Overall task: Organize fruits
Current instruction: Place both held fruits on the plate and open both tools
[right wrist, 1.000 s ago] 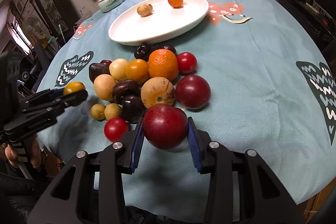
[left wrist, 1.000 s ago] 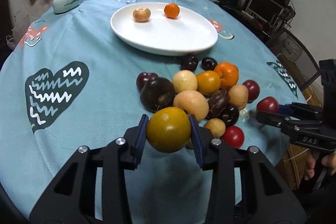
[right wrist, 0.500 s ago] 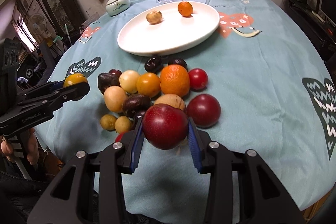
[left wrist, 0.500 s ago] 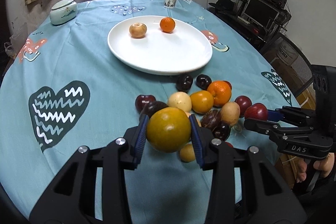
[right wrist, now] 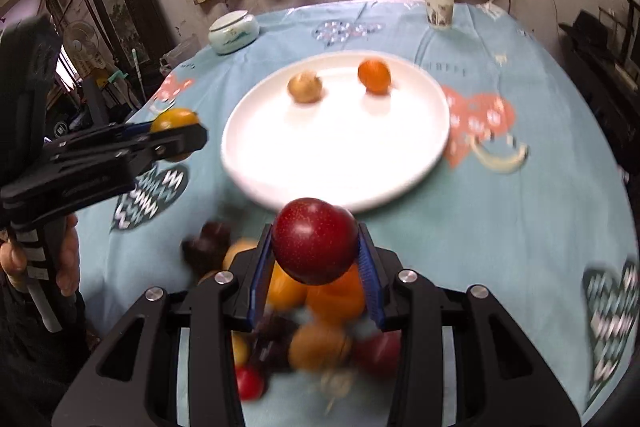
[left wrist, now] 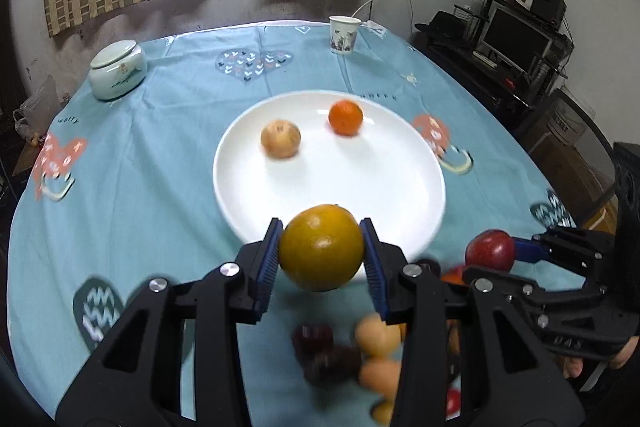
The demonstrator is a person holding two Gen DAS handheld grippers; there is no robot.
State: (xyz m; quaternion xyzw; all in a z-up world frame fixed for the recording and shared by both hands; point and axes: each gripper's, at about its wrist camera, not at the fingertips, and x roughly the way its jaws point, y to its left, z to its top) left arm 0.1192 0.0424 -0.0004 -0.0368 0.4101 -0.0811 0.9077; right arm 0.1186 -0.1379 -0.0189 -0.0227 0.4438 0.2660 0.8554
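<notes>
My left gripper (left wrist: 321, 254) is shut on a yellow-green orange (left wrist: 321, 251) and holds it in the air at the near rim of the white plate (left wrist: 400, 187). My right gripper (right wrist: 315, 245) is shut on a dark red plum (right wrist: 315, 241), also in the air just short of the plate (right wrist: 340, 155). The plate holds a tan fruit (left wrist: 280, 139) and a small orange (left wrist: 345, 117). A blurred heap of mixed fruit (right wrist: 320, 339) lies on the cloth below both grippers. The right gripper with its plum (left wrist: 490, 251) shows in the left wrist view.
A blue tablecloth (left wrist: 160, 131) covers the round table. A lidded white-green jar (left wrist: 117, 70) stands at the far left and a paper cup (left wrist: 344, 35) at the far edge. Shelves with a monitor (left wrist: 516, 39) stand off to the right.
Both grippers have risen and moved forward from over the fruit heap toward the plate, each still holding its fruit. The heap now lies beneath them.
</notes>
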